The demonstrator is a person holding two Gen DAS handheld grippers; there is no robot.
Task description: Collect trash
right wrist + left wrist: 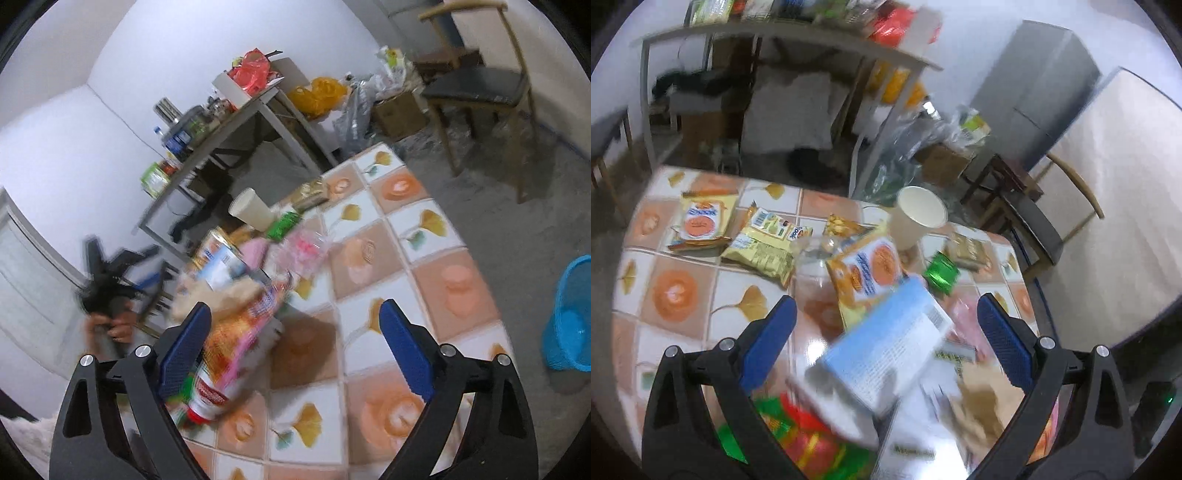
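Note:
A heap of trash lies on the tiled table [679,291]: yellow snack packets [701,221], a paper cup [916,218], a green wrapper [940,275], a clear bottle [816,273] and a light blue box [890,350]. My left gripper [886,321] is open above the heap, and the blue box lies between its fingers, blurred. My right gripper [295,332] is open over the table [369,332], with an orange and pink packet [240,332] by its left finger. The left gripper [110,284] shows blurred in the right wrist view. The paper cup [251,208] shows there too.
A blue plastic basket [570,317] stands on the floor right of the table. A chair [480,92] stands beyond the table's far corner. A grey shelf table [229,129] with clutter and bags is at the back wall.

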